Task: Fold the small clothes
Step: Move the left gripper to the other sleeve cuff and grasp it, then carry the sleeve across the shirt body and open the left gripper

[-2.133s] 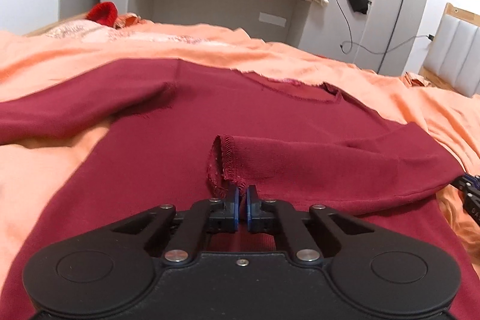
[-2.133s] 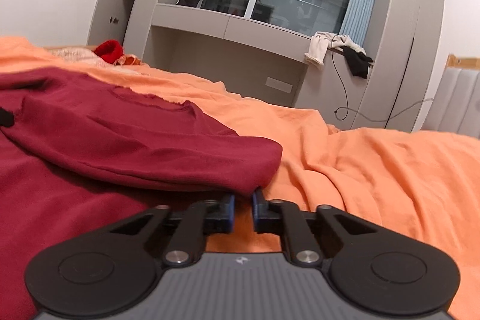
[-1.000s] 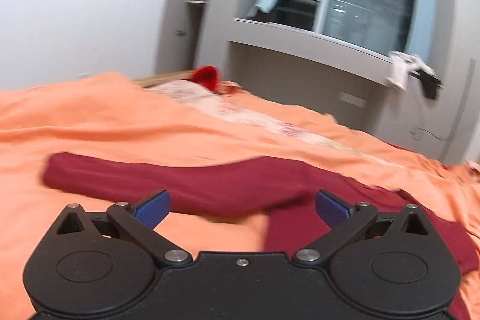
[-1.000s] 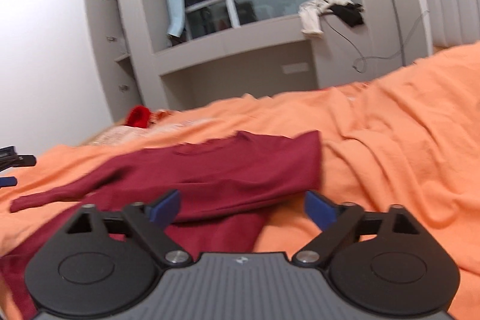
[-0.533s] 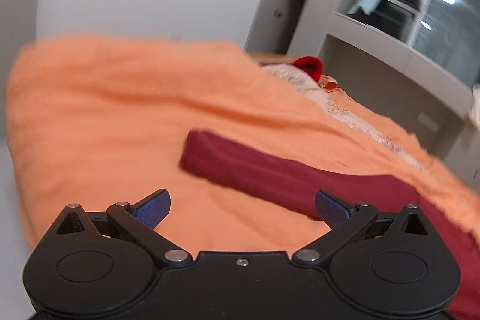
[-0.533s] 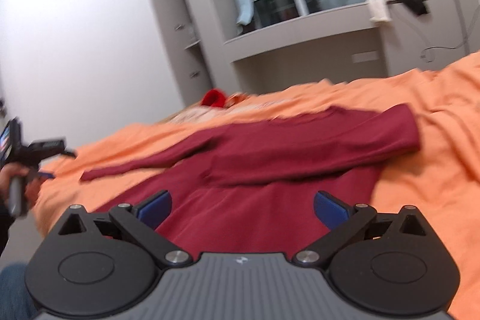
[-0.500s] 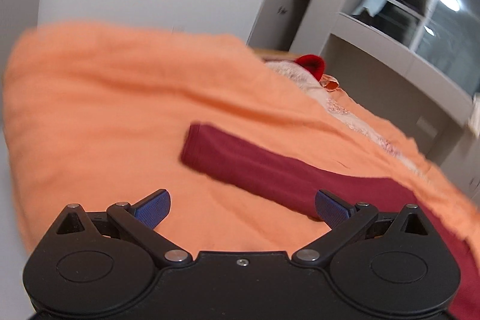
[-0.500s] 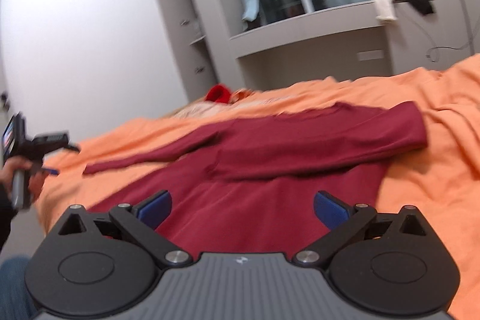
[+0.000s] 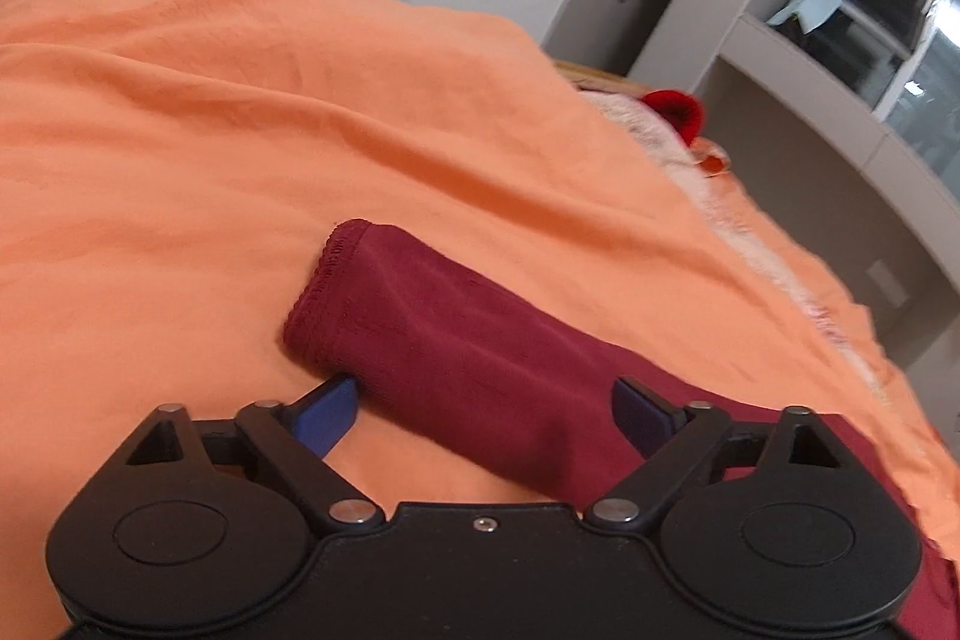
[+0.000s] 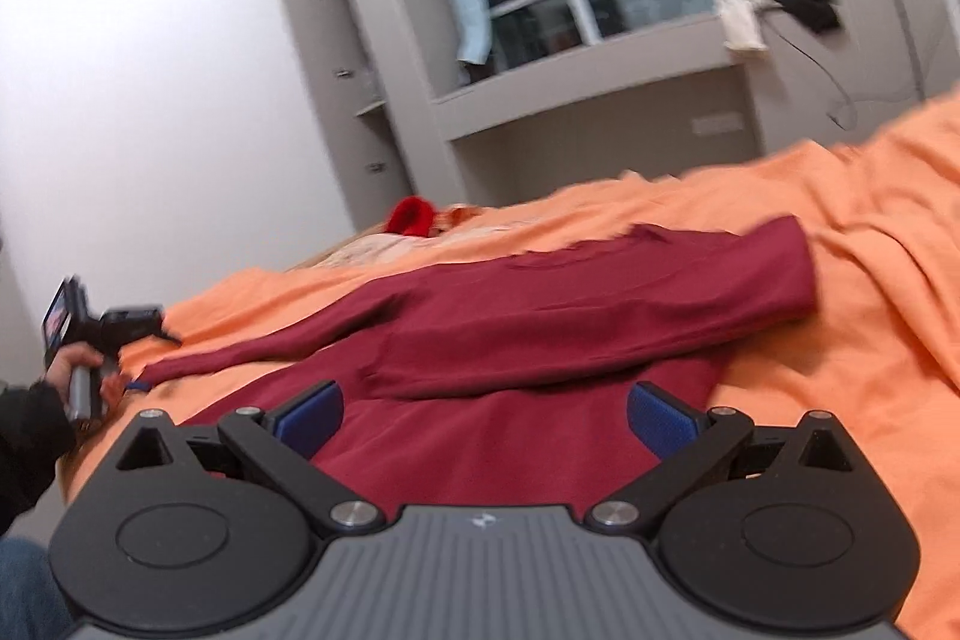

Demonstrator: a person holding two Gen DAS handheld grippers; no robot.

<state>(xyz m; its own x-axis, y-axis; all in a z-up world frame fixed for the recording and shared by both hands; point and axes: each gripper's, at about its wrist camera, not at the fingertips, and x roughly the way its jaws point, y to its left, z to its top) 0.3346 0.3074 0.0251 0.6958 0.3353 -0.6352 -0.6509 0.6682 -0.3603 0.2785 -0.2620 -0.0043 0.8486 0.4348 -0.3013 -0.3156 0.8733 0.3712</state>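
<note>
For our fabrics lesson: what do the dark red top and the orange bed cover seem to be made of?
Dark red top: apparently a fine, matte knit; its sleeve cuff shows a stitched, slightly scalloped edge and the cloth drapes softly. Orange bed cover: probably woven cotton or similar, matte, with shallow crumpled creases. The exact fibre cannot be told.

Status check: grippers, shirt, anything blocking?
Left gripper jaws just closing, astride sleeve cuff, no grip yet. Right gripper open over shirt, other sleeve folded across. Nothing blocking.
</note>
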